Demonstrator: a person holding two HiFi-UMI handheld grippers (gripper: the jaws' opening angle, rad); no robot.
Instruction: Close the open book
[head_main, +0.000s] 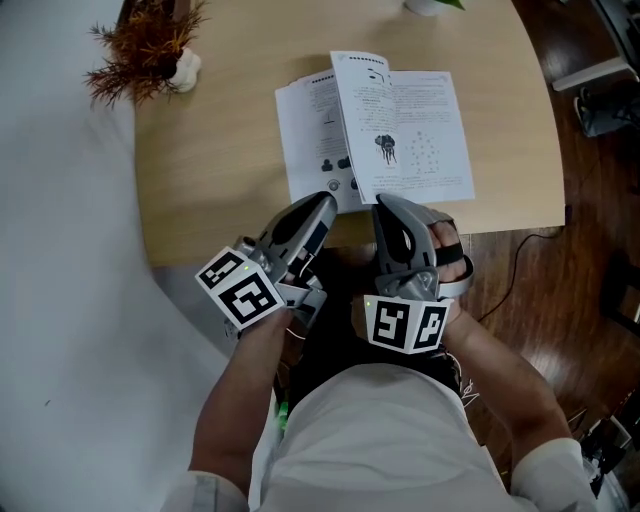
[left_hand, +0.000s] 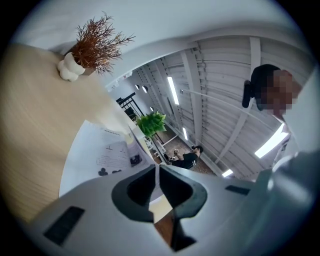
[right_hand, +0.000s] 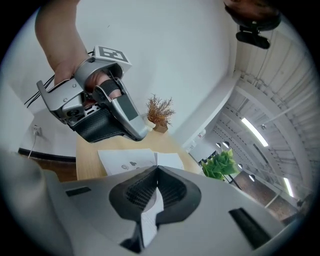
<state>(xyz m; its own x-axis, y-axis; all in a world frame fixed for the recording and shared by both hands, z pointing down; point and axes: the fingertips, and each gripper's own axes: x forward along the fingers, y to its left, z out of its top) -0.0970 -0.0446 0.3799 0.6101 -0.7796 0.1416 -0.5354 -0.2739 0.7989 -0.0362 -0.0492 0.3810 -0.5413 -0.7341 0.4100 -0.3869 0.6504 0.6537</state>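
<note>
Right gripper: pressed together at the tips; a white strip of paper shows in the gap behind them, so it seems to be pinching the near edge of the lifted leaf.
Left gripper: pressed together, nothing between the tips; it sits at the near edge of the left page, just beside the right gripper.
Book: lies open on the desk, upper centre of the head view, directly beyond both grippers.
Long axis: the spine runs from the near desk edge away from the person, bottom to top in the head view, tilted slightly.
Leaf: stands up from the spine between the two flat pages.
Nearer hand: both are at the book's near edge; the right one is on the leaf, so the closing swing across the spine is probably its job.
Left hand's likely part: steadying the left page.
Container: a white vase at upper left, well apart from the book, holds dried reddish-brown sprigs.
</note>
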